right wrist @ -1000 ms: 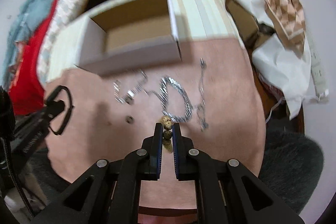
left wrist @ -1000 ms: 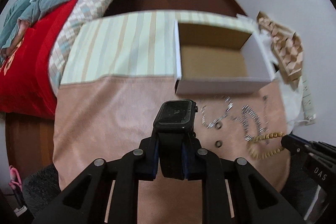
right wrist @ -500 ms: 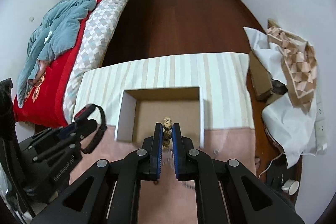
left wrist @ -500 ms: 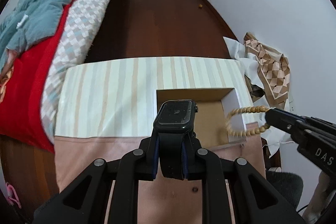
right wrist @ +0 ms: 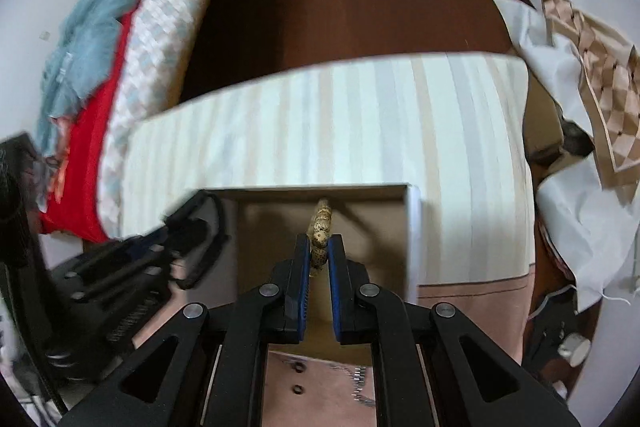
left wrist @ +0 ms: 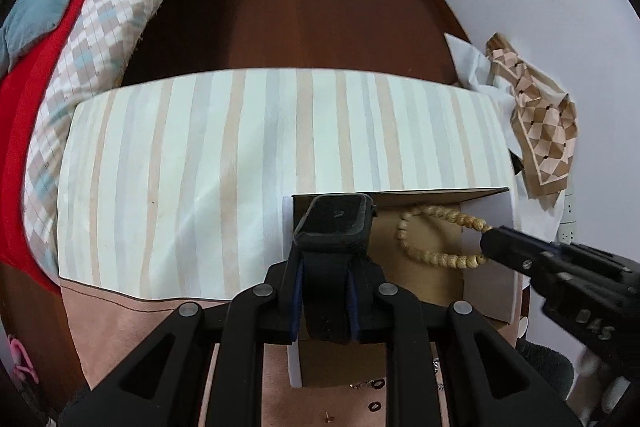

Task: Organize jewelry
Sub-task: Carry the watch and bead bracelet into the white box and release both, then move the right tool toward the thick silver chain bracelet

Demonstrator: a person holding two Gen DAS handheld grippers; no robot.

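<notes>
My left gripper (left wrist: pixel 325 267) is shut on the strap of a black smartwatch (left wrist: pixel 334 223), whose face sticks up past the fingertips. It hangs over the left end of an open cardboard box (left wrist: pixel 490 287), white outside and brown inside. A loop of wooden beads (left wrist: pixel 436 235) dangles over the box interior from my right gripper (left wrist: pixel 490 241), which is shut on it. In the right wrist view the bead bracelet (right wrist: pixel 322 223) is pinched between the blue pads of the right gripper (right wrist: pixel 319 247) above the box (right wrist: pixel 412 227). The left gripper (right wrist: pixel 192 227) shows blurred at the left.
The box stands where a striped cloth (left wrist: pixel 240 155) meets a pink cloth (left wrist: pixel 120 327). Small rings (right wrist: pixel 297 367) and a silver chain (right wrist: pixel 360 383) lie on the pink cloth near me. A bed (left wrist: pixel 60 47) runs along the left. A patterned bag (left wrist: pixel 540 131) and white paper lie right.
Both grippers have carried their loads forward from above the loose jewelry on the pink cloth to above the open box, and have come lower over it.
</notes>
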